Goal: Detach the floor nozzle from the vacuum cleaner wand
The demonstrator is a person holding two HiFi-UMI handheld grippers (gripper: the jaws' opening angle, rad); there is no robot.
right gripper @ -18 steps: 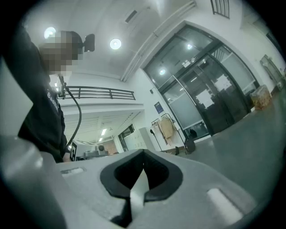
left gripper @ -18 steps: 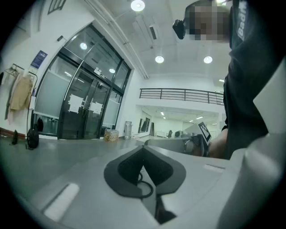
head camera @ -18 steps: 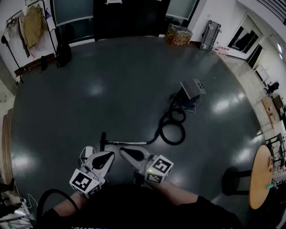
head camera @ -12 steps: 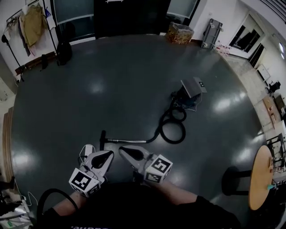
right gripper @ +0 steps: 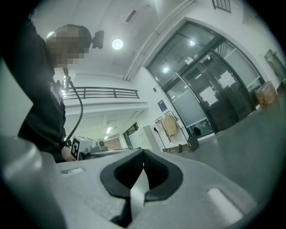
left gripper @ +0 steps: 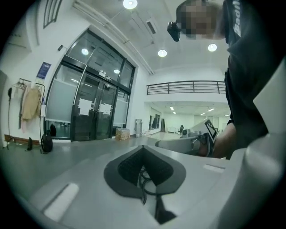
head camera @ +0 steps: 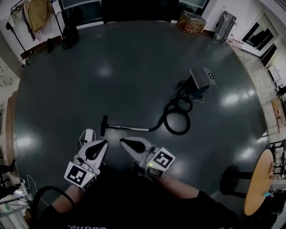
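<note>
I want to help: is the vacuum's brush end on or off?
On: the floor nozzle sits joined to the end of the wand.

You stand in a large lobby-type hall of an office building: polished dark floor (head camera: 134, 80), tall glass entrance doors (left gripper: 91, 112), railed mezzanine (left gripper: 187, 86), recessed ceiling lights (left gripper: 162, 53), coat rack (head camera: 38, 12) at the wall, round wooden table (head camera: 260, 181).

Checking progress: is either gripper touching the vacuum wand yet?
No: the left gripper and right gripper both sit short of the wand on the floor.

Head view steeply down; gripper views level, sharing glass doors (left gripper: 91, 112)
</note>
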